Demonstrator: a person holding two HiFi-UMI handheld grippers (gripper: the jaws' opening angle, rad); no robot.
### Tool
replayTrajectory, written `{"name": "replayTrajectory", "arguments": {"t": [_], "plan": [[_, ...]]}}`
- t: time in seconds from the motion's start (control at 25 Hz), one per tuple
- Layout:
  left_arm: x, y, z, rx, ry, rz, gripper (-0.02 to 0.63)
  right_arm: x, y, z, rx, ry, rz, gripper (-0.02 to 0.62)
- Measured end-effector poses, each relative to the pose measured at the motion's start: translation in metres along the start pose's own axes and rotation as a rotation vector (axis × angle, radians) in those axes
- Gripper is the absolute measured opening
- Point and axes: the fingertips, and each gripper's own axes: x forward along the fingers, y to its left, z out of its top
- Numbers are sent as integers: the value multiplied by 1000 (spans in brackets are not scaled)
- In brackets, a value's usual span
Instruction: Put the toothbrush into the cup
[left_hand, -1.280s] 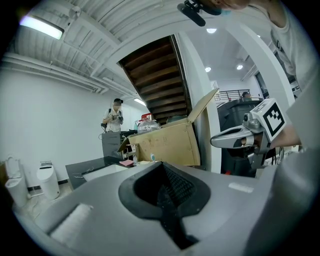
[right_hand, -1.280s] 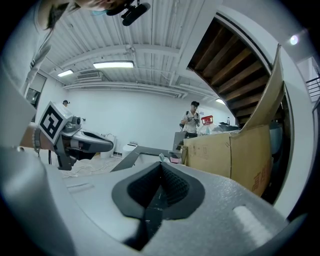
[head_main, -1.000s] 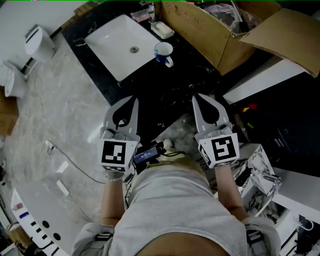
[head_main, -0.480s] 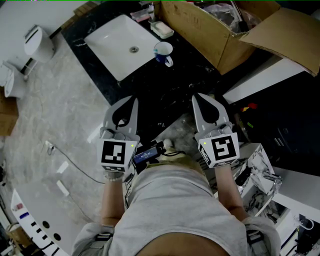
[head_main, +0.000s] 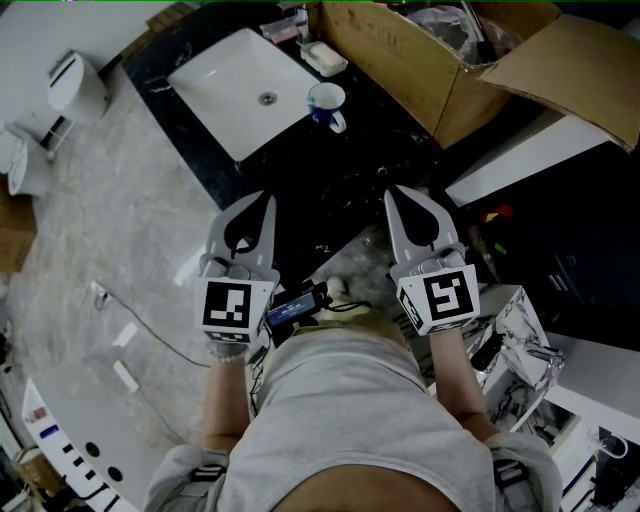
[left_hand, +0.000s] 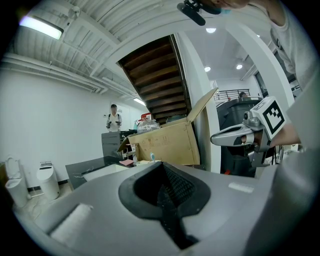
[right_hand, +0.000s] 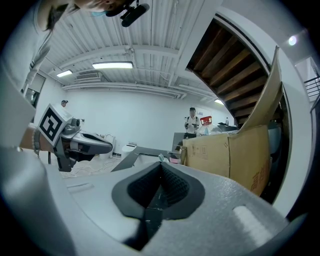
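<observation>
A white cup with a blue handle stands on the black counter, just right of the white sink. In the head view I cannot make out the toothbrush. A small pale tip pokes up beyond the jaws in the left gripper view; I cannot tell if it is the brush. My left gripper and right gripper are side by side in front of the counter, well short of the cup. Both point level at it. Both are shut with nothing between their jaws.
An open cardboard box full of clutter stands right of the cup. A soap dish lies behind the cup. A toilet is at the far left. A cable trails over the marble floor. A person stands far off.
</observation>
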Motion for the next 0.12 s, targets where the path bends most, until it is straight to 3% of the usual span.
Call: {"name": "replayTrajectory", "arguments": {"t": [0.12], "plan": [[0, 0, -1, -1, 3, 0, 12, 0, -1, -1, 2, 3, -4, -8]]}}
